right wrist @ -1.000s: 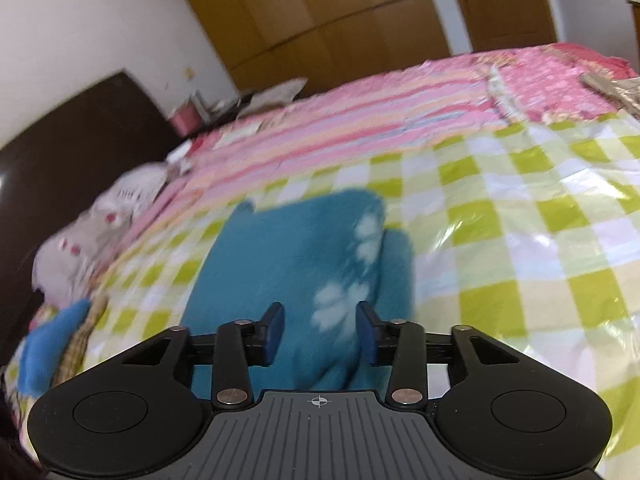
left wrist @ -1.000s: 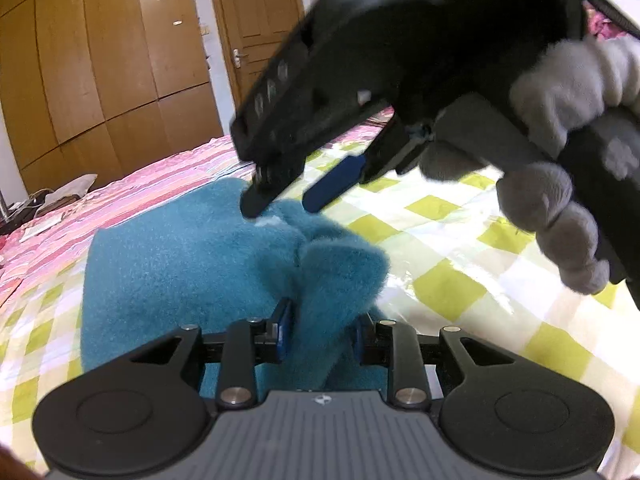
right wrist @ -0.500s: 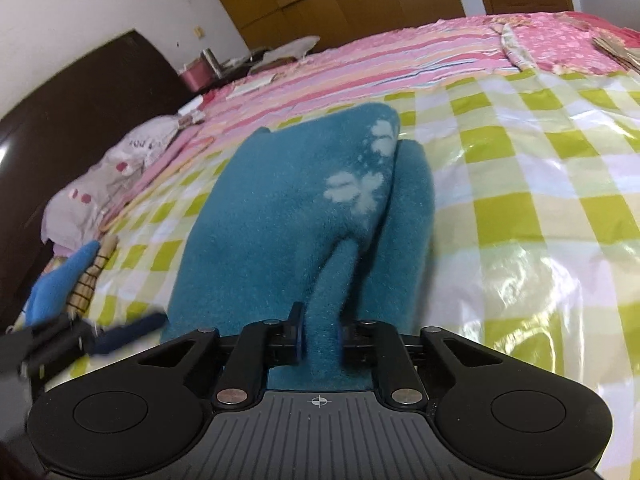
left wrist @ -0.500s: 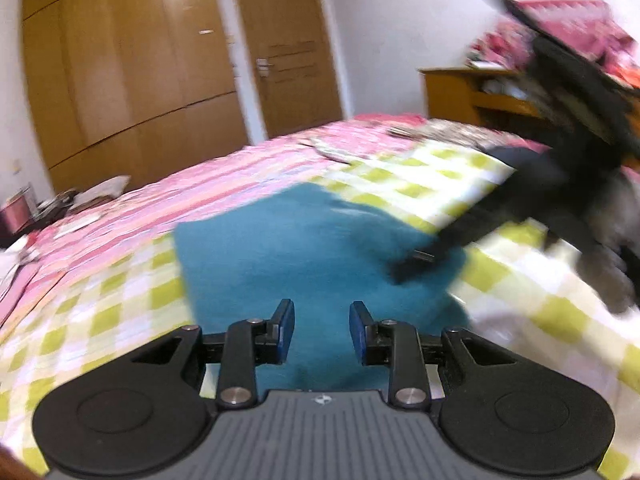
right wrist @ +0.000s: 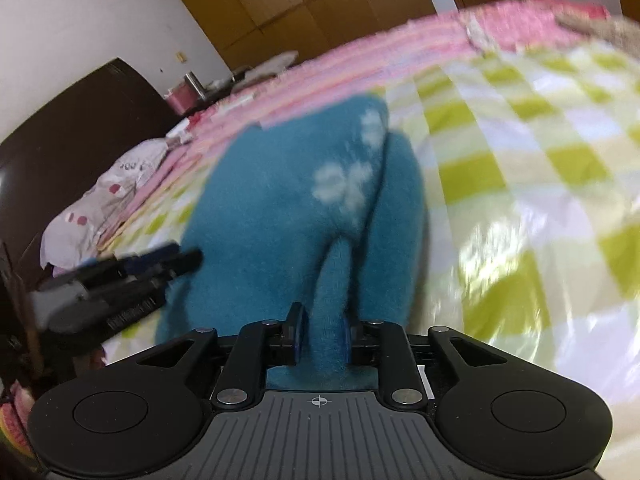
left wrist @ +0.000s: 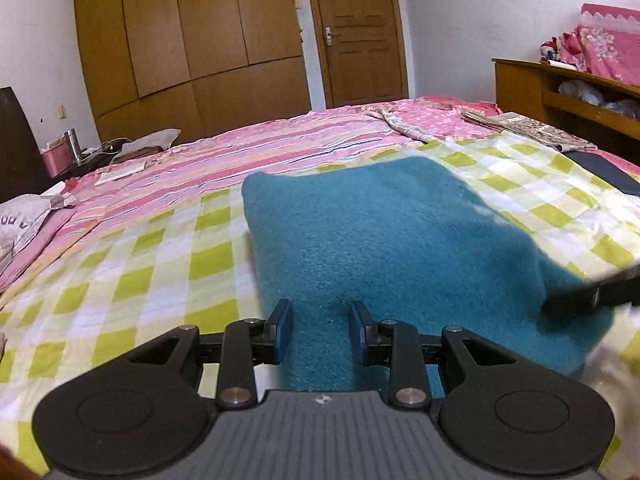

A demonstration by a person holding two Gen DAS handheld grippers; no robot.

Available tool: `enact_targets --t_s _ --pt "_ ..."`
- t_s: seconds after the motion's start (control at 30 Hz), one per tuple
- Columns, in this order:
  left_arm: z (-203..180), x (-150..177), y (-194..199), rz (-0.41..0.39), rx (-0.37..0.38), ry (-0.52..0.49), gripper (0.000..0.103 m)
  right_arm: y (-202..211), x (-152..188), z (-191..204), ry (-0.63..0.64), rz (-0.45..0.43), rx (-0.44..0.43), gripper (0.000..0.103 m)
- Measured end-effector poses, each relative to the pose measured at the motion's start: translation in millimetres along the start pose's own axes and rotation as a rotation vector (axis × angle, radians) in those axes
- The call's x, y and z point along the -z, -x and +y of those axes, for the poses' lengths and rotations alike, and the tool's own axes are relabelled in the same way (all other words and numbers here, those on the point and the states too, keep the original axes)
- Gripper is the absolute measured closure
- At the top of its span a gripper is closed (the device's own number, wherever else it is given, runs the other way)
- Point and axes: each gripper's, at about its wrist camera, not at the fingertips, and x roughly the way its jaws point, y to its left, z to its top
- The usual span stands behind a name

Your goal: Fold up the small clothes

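Folding is under way on the teal fleece garment (left wrist: 392, 240), which lies spread on the green-and-white checked sheet (left wrist: 132, 280) of the bed. Working from the left: the left gripper (left wrist: 320, 332) hovers at the garment's near edge, at six o'clock of the cloth in its own view. Its blue pads stand apart with fleece lying under the gap; they do not look to be pressing on it, so I read this claw as open and holding nothing. In the right wrist view it shows at about nine o'clock of the garment, low and just beside the cloth's left edge.

Further right, the right gripper (right wrist: 320, 340) is clamped on a raised ridge of fleece at the garment's near edge, below the white paw print (right wrist: 348, 184). Its jaws have just been opening a little, yet the pads squeeze the ridge on both sides, so it grips the garment. From the left wrist view its dark tip lies at about four o'clock, on the cloth's right corner.

My judgement: the step in hand is taking hold of the near edge with both claws. Next the left must close on its share of the hem, level with the right, so the two can lift and carry the edge over evenly.

Compared with a second ago, the left no longer holds the bunched fleece it had, the right has come down to pinch where it was empty, and the garment lies flatter.
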Motion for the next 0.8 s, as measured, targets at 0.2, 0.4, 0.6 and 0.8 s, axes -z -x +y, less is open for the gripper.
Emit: enact_targets --t_s 0.2,0.4,0.6,0.8 --pt "2 -4 0 0.003 0.009 0.005 0.068 -5 -37 11 0.004 -0.103 0.069 0.068" --pt "8 -8 -3 -0.002 0.029 0.020 0.068 -54 -59 18 0.047 -0.097 0.171 0.072" --pt "20 -13 -2 -0.002 0.047 0.081 0.064 -78 -51 3 0.053 -0.092 0.213 0.073" --pt "35 -17 -6 0.017 0.048 0.149 0.055 -61 -51 4 0.017 -0.106 0.207 0.062"
